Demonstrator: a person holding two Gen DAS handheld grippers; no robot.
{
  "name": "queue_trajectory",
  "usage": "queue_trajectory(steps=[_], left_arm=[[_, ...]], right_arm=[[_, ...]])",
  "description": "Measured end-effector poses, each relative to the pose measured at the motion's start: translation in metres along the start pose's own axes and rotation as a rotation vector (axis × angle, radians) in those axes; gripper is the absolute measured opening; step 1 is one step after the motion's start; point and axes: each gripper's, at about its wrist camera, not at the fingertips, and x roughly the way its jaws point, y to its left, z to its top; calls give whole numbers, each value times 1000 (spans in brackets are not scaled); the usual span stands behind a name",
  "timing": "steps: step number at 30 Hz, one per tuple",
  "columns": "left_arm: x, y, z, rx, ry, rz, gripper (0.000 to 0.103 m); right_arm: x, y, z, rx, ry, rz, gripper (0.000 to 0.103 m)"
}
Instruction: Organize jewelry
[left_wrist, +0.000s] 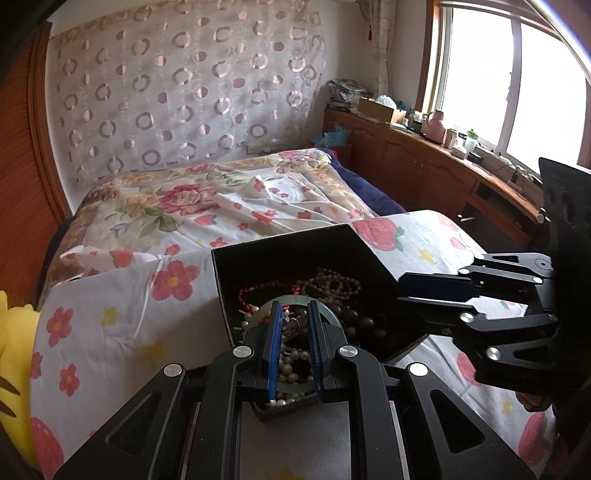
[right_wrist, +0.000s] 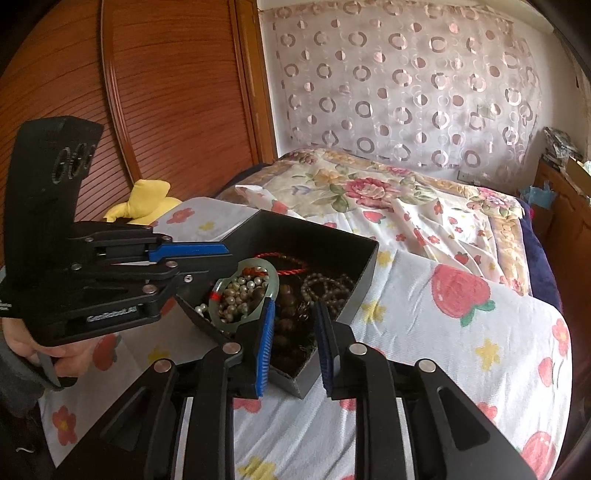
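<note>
Jewelry tangle (left_wrist: 295, 332) piled in black box (left_wrist: 295, 243) on near floral bedspread (left_wrist: 110, 295). Left gripper (left_wrist: 293, 347) narrow, over jade bangle (right_wrist: 240, 291), grip unclear; right gripper (right_wrist: 295, 347) part-open, empty, at right box edge. Snag risk: lifting could drag knotted pearl strands (right_wrist: 240, 291), tipping box.

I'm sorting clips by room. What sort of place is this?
Most likely a bedroom at home: a bed under flowery sheets, a wooden wardrobe beside it, and a cluttered shelf under the window.
</note>
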Motion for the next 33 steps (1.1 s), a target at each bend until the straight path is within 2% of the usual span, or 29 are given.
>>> queue_trajectory(steps=[4,6,8,10,12,15,16,20,22,24,26,30,33], left_arm=[[6,4,7,0,1,12,13],[6,6,8,-6,0,13,21],[4,7,7,-11,-9,15,35],[3,7,7,-9,-13,27,37],[2,6,7,-11,-17,37,46],[-5,5,6,-12,-34,64,64],[-7,4,4,-13,-39,73,74],[-20,2,-3,-26,-54,116,90],[-29,1,-9,-34,-62,136,93],[-38,0,-16,-43,-68,147,95],[-50,-2,-23,-52,-78,157,95],[-70,-9,-36,-57,-90,178,95],[-89,-15,-47,-63,-104,193,95]], right_arm=[[-4,1,-2,7,-7,-2,26],[-7,2,-4,11,-11,-7,26],[-9,2,-5,17,-15,-14,28],[-12,1,-5,21,-19,-19,31],[-16,1,-7,28,-24,-28,32],[-24,1,-11,44,-36,-39,34],[-28,1,-13,52,-43,-46,35],[-39,2,-20,77,-63,-82,51],[-49,5,-25,91,-83,-119,65],[-57,9,-29,97,-104,-149,83],[-65,13,-32,105,-122,-174,91],[-88,27,-43,120,-166,-217,101],[-103,36,-50,135,-194,-224,101]])
